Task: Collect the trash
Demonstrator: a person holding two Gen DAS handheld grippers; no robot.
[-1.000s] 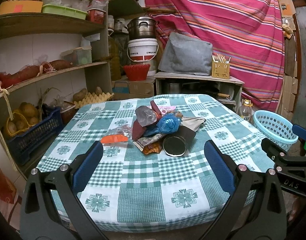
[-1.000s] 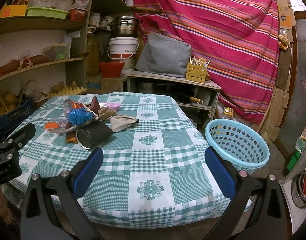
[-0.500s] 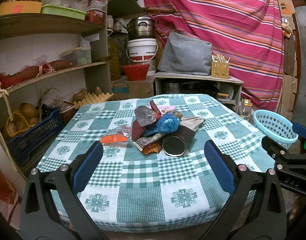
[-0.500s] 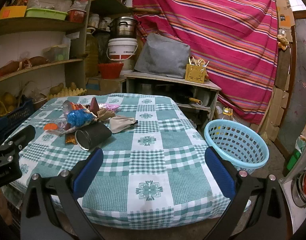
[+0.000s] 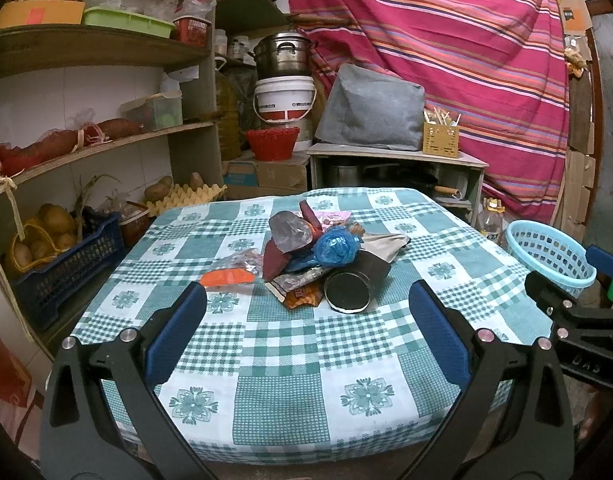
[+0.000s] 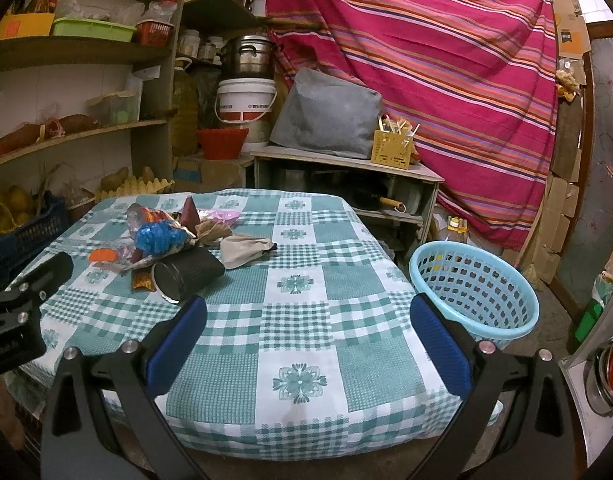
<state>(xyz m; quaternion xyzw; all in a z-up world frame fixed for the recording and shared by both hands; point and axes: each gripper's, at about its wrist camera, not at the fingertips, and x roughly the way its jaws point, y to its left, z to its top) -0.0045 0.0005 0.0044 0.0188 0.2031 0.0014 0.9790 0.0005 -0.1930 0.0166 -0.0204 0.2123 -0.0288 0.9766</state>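
Observation:
A heap of trash lies mid-table: a black can on its side, a crumpled blue plastic bag, an orange scrap, foil wrappers and a beige rag. A light blue laundry basket stands on the floor off the table's right side. My left gripper is open near the table's front edge, short of the heap. My right gripper is open over the table's front right part, nothing between its fingers.
The table wears a green-white checked cloth. Shelves with potatoes, a dark blue crate and egg trays line the left wall. A low cabinet with a grey cushion stands behind; a striped pink curtain hangs at the back.

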